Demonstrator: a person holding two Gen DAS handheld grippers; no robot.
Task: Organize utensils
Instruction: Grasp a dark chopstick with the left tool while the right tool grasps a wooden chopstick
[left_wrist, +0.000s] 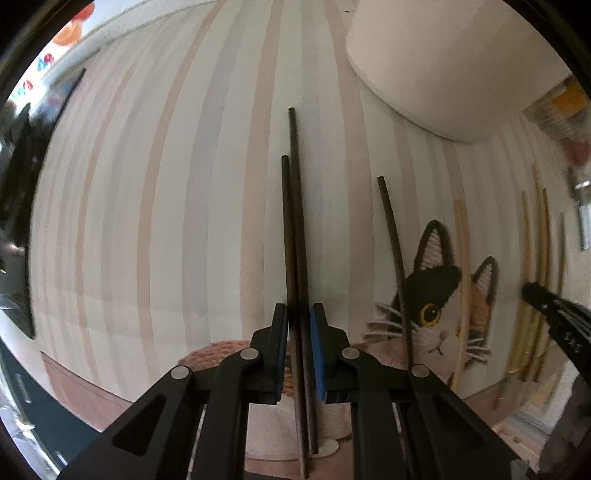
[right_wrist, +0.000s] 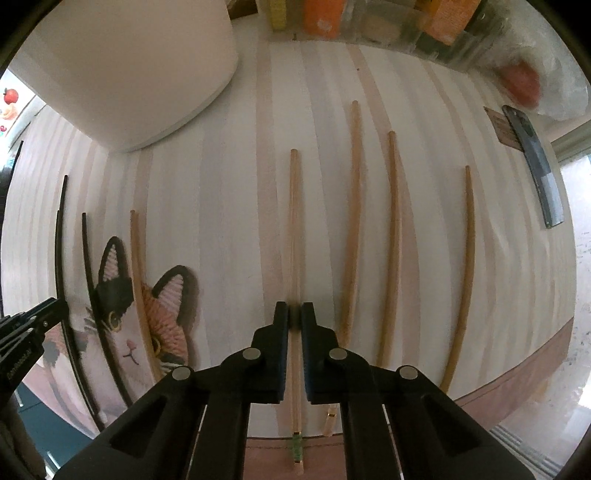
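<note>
On striped cloth placemat (left_wrist: 155, 206), near its front edge, you are closing left gripper (left_wrist: 298, 325) on pair of dark wooden chopsticks (left_wrist: 295, 229); blue pads (left_wrist: 318, 354) are pressing both sticks, tips pointing toward far edge. Third dark chopstick (left_wrist: 395, 258) is lying just beside, crossing embroidered cat patch (left_wrist: 439, 314). Right gripper (right_wrist: 294, 317) is clamping pale bamboo chopstick (right_wrist: 294, 229) mid-mat. Three more pale chopsticks (right_wrist: 391, 236) are lying toward right edge, another (right_wrist: 138, 280) over cat. White round container (right_wrist: 129, 62) is sitting at far edge.
</note>
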